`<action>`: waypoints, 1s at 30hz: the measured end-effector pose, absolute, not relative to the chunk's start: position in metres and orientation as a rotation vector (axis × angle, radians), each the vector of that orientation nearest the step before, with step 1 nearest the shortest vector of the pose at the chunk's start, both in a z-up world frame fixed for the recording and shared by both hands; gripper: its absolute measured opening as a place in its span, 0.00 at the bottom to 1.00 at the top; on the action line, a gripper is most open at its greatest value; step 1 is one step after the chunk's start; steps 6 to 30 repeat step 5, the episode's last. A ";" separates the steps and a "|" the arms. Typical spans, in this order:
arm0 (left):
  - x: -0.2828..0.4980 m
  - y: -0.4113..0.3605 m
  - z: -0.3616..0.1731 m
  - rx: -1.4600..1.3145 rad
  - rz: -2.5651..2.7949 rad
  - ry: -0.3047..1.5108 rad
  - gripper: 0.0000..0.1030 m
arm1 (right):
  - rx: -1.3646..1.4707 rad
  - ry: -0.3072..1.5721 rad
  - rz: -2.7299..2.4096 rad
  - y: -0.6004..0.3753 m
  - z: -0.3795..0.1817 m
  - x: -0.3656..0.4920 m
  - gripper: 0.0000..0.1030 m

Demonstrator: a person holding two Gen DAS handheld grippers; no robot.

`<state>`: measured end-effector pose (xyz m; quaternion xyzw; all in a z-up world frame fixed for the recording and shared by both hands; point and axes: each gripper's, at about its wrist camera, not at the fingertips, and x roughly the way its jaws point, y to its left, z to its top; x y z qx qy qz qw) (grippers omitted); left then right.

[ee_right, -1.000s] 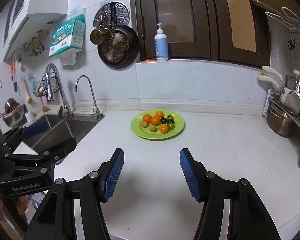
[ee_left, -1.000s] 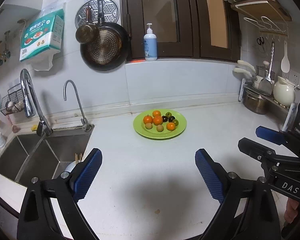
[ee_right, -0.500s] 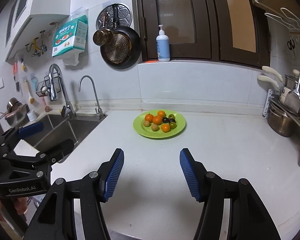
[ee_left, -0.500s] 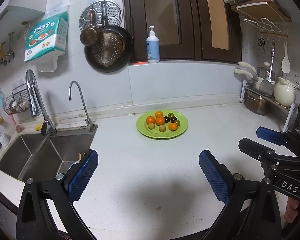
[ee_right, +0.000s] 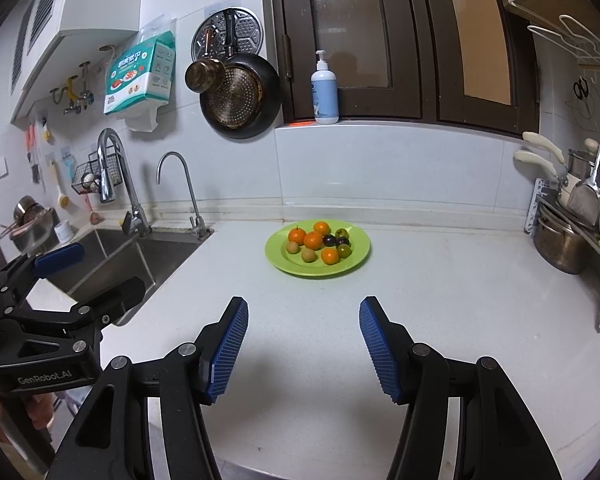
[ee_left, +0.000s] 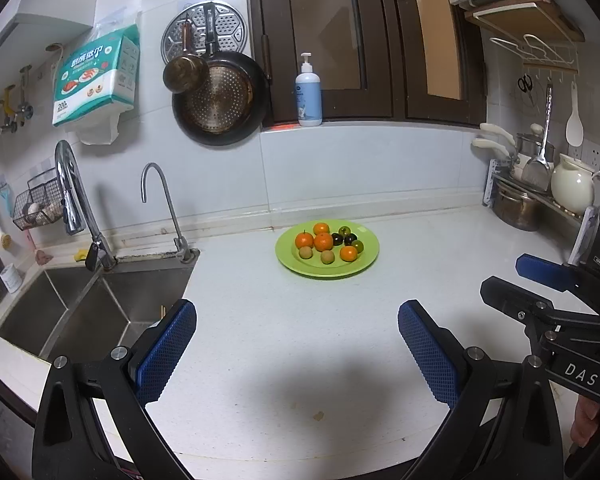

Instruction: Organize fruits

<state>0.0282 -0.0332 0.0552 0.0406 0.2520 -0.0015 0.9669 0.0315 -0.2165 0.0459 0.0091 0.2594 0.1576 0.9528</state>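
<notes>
A green plate [ee_left: 365, 263] [ee_right: 360, 254] sits on the white counter near the back wall. It holds several small oranges [ee_left: 323, 241] [ee_right: 313, 240], tan round fruits [ee_left: 327, 257] [ee_right: 308, 255] and dark green and purple fruits [ee_left: 350, 239] [ee_right: 329, 240]. My left gripper [ee_left: 296, 320] is open and empty, well short of the plate. My right gripper [ee_right: 303, 320] is open and empty, also short of the plate. The right gripper shows at the right of the left wrist view [ee_left: 540, 280]; the left gripper shows at the left of the right wrist view [ee_right: 72, 268].
A steel double sink [ee_left: 80, 312] with two taps [ee_left: 162, 200] lies left of the plate. A rack with pots and a white jug [ee_left: 572, 188] stands at the right wall. A pan [ee_left: 220, 100] hangs above; a soap bottle [ee_left: 308, 96] stands on the sill.
Both views have shifted a little to the right along the counter, so the plate sits slightly more central. Both grippers stay open and empty.
</notes>
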 end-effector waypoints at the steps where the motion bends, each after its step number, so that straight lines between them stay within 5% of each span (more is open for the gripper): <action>1: 0.028 -0.034 0.055 0.083 -0.002 0.509 1.00 | 0.018 0.527 0.320 -0.216 0.046 0.031 0.57; 30: 0.028 -0.035 0.056 0.085 -0.001 0.509 1.00 | 0.020 0.527 0.319 -0.216 0.046 0.031 0.57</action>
